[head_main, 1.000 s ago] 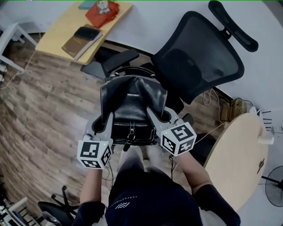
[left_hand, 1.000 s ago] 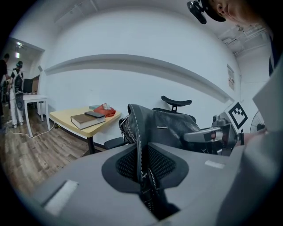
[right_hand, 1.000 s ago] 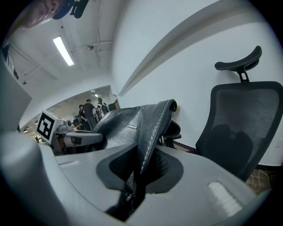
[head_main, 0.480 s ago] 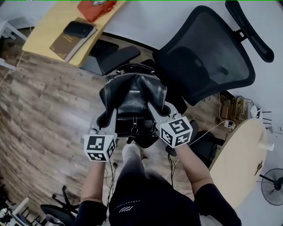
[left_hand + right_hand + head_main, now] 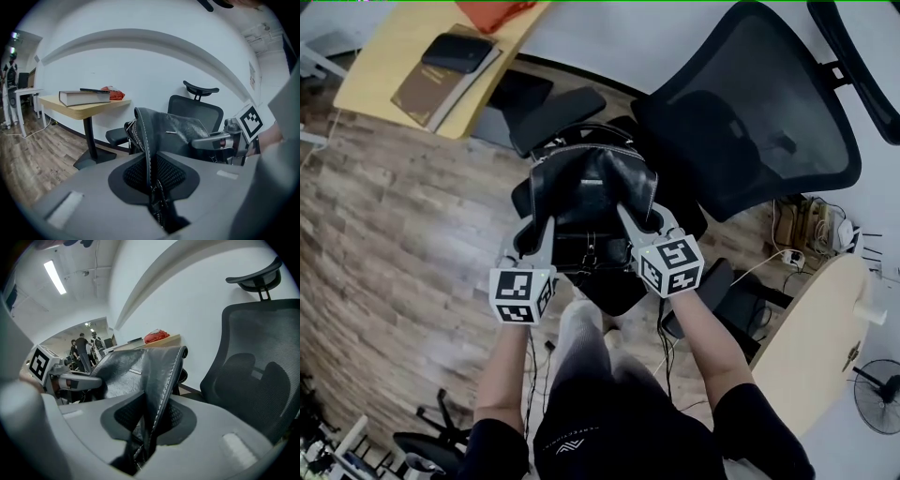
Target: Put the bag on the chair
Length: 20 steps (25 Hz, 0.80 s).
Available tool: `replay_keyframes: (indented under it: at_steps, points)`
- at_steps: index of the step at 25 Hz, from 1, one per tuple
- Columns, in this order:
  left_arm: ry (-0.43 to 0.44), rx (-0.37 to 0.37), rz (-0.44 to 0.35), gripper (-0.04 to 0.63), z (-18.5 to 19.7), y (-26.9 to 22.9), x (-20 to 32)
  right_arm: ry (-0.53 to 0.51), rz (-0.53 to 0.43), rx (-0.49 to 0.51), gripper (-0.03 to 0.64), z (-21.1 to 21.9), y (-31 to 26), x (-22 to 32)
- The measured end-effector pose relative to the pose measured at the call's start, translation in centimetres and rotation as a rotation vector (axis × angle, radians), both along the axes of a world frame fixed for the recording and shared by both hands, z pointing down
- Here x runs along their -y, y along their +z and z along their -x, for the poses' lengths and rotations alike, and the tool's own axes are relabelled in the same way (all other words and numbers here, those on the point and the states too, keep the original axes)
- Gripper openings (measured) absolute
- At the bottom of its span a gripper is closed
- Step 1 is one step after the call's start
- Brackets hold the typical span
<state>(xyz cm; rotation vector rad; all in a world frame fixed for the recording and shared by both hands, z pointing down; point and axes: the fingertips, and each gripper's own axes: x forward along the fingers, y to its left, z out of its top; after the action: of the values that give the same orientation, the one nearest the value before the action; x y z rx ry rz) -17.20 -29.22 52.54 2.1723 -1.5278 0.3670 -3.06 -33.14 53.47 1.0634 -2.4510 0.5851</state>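
Note:
A black leather bag stands upright over the seat of a black mesh office chair; whether its base rests on the seat is hidden. My left gripper is shut on the bag's left side edge. My right gripper grips the right side edge, and its jaws are opening with the edge still between them. In the left gripper view the stitched bag runs down into the left gripper. In the right gripper view the bag fills the right gripper, with the chair's backrest behind it.
A yellow side table with a book and a black pouch stands at the far left. A round wooden table is at the right, with cables and a power strip on the wood floor. The chair's armrest lies beyond the bag.
Both grippers have carried the bag forward, closer to the chair's backrest and over its seat. The side table has slid toward the top left of the view.

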Motion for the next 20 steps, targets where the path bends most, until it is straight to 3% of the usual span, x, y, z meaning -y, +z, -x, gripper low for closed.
replay_keyframes:
  at_steps: [10,20]
  points:
    - [0.027,0.041,0.019,0.064,0.1,3.6,1.6,0.022,0.006,-0.036,0.081,0.1,4.1,1.5]
    - [0.020,0.003,0.083,0.075,0.1,5.7,2.3,0.061,0.063,-0.028,0.096,-0.3,6.6,2.1]
